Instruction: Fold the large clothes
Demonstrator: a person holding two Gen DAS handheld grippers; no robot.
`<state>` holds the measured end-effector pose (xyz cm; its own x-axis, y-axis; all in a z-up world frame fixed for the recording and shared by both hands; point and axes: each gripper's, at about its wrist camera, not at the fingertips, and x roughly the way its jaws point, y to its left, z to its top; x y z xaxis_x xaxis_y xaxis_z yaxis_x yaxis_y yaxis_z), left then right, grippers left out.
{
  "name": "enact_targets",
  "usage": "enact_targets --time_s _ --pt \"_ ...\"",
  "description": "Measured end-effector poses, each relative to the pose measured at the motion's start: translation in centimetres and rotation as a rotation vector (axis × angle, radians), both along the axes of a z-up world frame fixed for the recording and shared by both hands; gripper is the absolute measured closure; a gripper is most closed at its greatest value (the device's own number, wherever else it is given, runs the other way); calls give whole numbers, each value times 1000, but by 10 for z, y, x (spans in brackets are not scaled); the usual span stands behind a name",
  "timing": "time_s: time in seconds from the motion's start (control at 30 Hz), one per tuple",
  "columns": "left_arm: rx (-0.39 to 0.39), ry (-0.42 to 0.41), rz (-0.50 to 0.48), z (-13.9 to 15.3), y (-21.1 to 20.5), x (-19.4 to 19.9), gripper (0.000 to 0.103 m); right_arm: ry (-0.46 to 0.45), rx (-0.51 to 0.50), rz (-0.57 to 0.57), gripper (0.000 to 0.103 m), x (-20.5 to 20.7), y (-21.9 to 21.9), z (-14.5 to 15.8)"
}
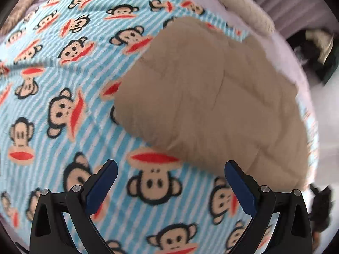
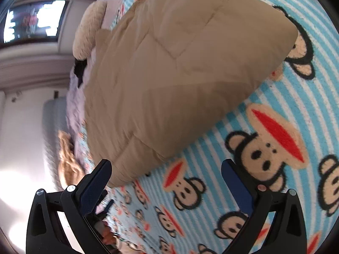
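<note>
Left tongs (image 1: 171, 167) wide, empty | right tongs (image 2: 166, 166) wide, empty | tan quilted garment (image 1: 211, 97) just ahead

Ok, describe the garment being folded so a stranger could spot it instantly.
Find the blue-striped monkey-print blanket spread over the bed. On it lies a tan quilted garment, folded into a thick bundle. It is the only plain, stitched-panel piece there; the cream plush item beyond it is fuzzy and paler.
</note>
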<state>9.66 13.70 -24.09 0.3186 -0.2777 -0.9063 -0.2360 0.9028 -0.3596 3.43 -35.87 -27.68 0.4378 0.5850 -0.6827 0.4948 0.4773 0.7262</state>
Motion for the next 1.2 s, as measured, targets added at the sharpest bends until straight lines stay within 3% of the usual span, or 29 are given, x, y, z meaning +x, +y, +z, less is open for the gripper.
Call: enact_targets --time_s 0.1,0.17,0.33,0.43,0.67,0.9,1.03,1.2 --pt "-121 2 21 -14 7 9 2 -15 53 -52 0 3 -3 -7" --pt "-119 14 40 -19 8 15 2 -13 87 -80 0 7 -3 -15" --pt "-166 -49 62 -15 11 27 2 -33 103 -98 0 20 -8 -19" --pt "-156 -22 52 -30 8 46 2 -45 115 -110 0 29 -11 -22" --pt "-182 -62 122 -51 5 72 1 -74 187 -111 0 59 1 -45" --pt "-190 -34 138 -54 3 50 1 -86 193 -98 0 64 6 -48" --pt "-287 -21 179 -64 15 31 1 -86 205 -98 0 53 -1 -47" --pt "-435 -74 194 -64 7 52 1 -96 218 -90 0 50 -1 -50"
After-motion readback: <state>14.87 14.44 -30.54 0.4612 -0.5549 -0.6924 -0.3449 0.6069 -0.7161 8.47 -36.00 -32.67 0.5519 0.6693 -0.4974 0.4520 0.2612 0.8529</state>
